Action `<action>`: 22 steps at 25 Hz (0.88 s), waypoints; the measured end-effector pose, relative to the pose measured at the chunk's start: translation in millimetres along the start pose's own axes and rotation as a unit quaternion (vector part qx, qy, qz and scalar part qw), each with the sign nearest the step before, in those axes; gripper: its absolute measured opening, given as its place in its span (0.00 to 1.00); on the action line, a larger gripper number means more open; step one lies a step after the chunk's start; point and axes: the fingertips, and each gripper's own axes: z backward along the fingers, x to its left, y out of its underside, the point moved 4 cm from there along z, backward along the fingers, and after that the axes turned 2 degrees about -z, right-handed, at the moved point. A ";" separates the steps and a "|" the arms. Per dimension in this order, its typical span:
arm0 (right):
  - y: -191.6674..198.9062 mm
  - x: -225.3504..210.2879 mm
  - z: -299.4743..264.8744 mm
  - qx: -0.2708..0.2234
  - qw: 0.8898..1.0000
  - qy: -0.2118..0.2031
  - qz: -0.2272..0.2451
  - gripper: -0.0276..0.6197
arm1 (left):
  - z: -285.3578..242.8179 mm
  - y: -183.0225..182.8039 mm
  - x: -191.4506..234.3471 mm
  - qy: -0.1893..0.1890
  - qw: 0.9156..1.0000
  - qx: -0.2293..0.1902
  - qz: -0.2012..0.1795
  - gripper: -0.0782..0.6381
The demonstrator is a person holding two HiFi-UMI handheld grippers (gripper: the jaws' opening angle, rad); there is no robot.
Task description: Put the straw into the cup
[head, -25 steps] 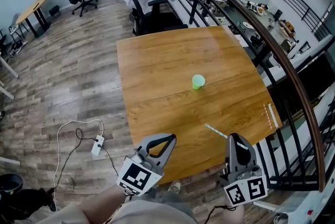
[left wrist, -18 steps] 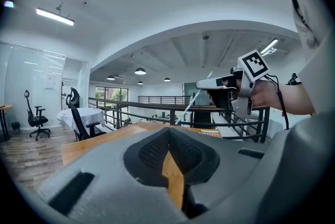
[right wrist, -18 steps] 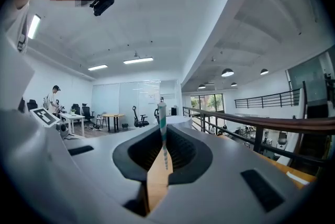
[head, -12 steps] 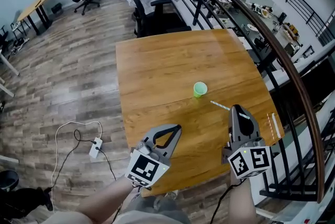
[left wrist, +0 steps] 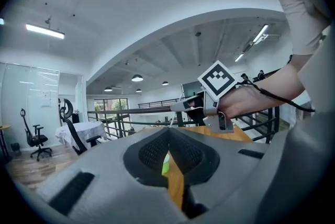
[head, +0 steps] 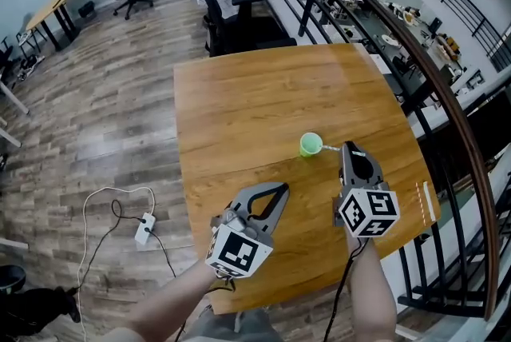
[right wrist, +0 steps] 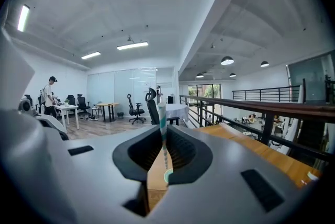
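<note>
1. Two grippers are over the near half of the table (head: 239,109), both pointing toward the far edge.
2. Right gripper (head: 346,149): jaws clamped on the straw (right wrist: 162,126). In the right gripper view the straw stands upright between them, striped teal and white, its upper end clear above the jaw tips.
3. Cup (head: 310,145): green, upright, mouth open. It stands roughly midway between the far and near edges and nearer the right edge than the left.
4. Straw against cup: in the head view the right gripper's tips sit just beside the cup on its right, and a pale length of straw reaches toward the rim. Whether it touches the rim cannot be told.
5. Left gripper (head: 279,190): jaws together at the tips with nothing between them. It sits nearer the near edge than the cup, left of the right gripper and apart from the cup.
6. Surroundings: a chair (head: 231,13) at the far edge and a railing (head: 415,69) along the right edge.
</note>
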 end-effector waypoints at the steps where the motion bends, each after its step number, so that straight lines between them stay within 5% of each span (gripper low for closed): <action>1: 6.8 -3.7 -8.1 0.005 1.000 0.001 -0.006 0.09 | -4.5 4.8 0.7 0.002 1.000 -0.003 -0.004 0.13; 22: 125.3 -51.5 -99.5 0.093 0.992 0.046 -0.074 0.09 | -43.9 79.8 13.3 0.001 0.998 0.043 0.050 0.13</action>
